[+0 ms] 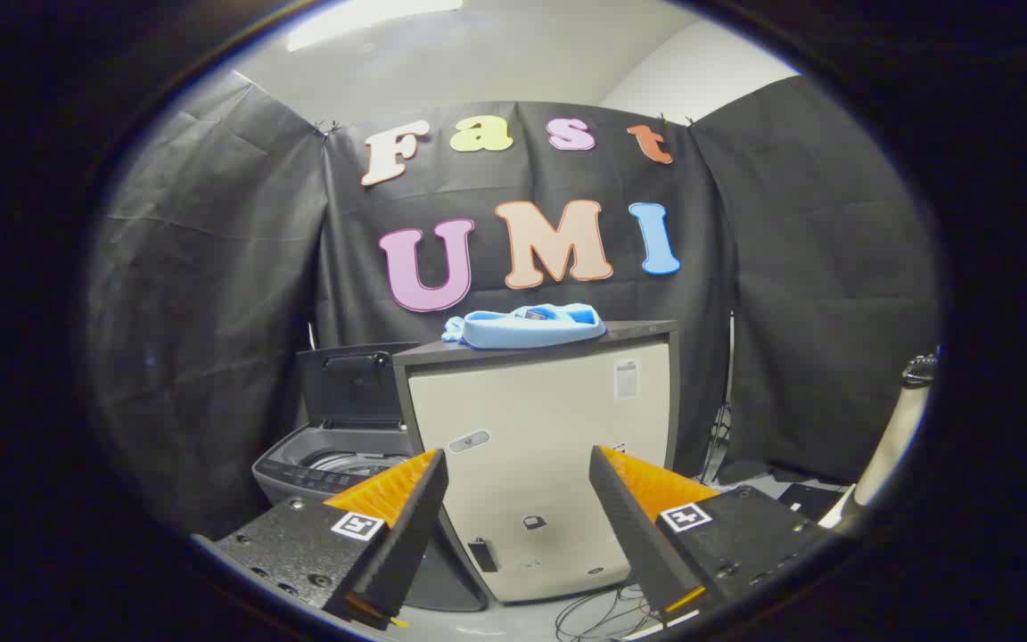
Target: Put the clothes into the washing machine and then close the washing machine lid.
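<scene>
**Gripper wide open and empty, well short of the cloth on the cabinet**

The landmark here is the pale cabinet (536, 446) with a dark top, standing in front of the black cloth wall (210, 294). The gripper (518, 464) hangs in front of the cabinet's face with its two fingers spread far apart, the cabinet front showing in the gap between them. Nothing sits between the fingers and neither one touches anything.

The clothes (527, 325), a light blue bundle, lie on top of the cabinet, near the middle of its dark top. They are beyond the fingers and higher than the tips, well apart from the gripper. The bundle lies flat and folded over, its long axis running side to side along the cabinet's top, roughly square to the line the fingers point along. One end trails off in a small crumpled tail toward the side where the washing machine stands; the other end is rounder and thicker.

The washing machine (335, 464) stands just beside the cabinet, on the left-finger side and partly hidden behind it. Its lid (353, 383) is raised upright at the back, against the cloth wall, and the rim of the drum shows below it.

Loose cables (598, 615) lie on the floor at the foot of the cabinet, under the fingers
</scene>
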A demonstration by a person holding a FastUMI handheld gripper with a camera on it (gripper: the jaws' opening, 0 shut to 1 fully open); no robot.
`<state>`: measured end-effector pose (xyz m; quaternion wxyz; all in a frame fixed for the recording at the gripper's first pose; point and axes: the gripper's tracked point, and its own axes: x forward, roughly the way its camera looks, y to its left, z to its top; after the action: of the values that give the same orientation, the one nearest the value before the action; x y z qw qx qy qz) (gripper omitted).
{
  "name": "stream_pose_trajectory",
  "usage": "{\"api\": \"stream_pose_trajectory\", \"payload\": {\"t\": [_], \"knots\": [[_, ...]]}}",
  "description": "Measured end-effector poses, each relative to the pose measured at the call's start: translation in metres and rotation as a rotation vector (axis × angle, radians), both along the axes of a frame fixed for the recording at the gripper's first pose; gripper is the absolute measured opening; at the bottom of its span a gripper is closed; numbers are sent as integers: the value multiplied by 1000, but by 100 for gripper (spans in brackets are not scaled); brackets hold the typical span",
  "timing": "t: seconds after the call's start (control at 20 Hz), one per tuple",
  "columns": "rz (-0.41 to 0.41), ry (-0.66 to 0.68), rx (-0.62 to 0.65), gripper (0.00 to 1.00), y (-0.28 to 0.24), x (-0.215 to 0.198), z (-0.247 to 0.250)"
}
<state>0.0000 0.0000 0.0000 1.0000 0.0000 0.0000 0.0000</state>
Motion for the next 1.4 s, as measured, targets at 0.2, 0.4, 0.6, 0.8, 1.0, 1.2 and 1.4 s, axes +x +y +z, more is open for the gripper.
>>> {"api": "stream_pose_trajectory", "payload": {"t": [0.2,0.4,0.6,0.8,1.0,1.2,1.4], "knots": [[1,2,5,97,2,3,-1],[1,3,8,97,4,6,2],[-9,2,12,97,4,11,6],[-23,5,18,97,6,21,10],[-44,-10,18,97,7,37,33],[-62,-18,-9,96,9,63,71],[-68,47,-142,96,9,101,102]]}}
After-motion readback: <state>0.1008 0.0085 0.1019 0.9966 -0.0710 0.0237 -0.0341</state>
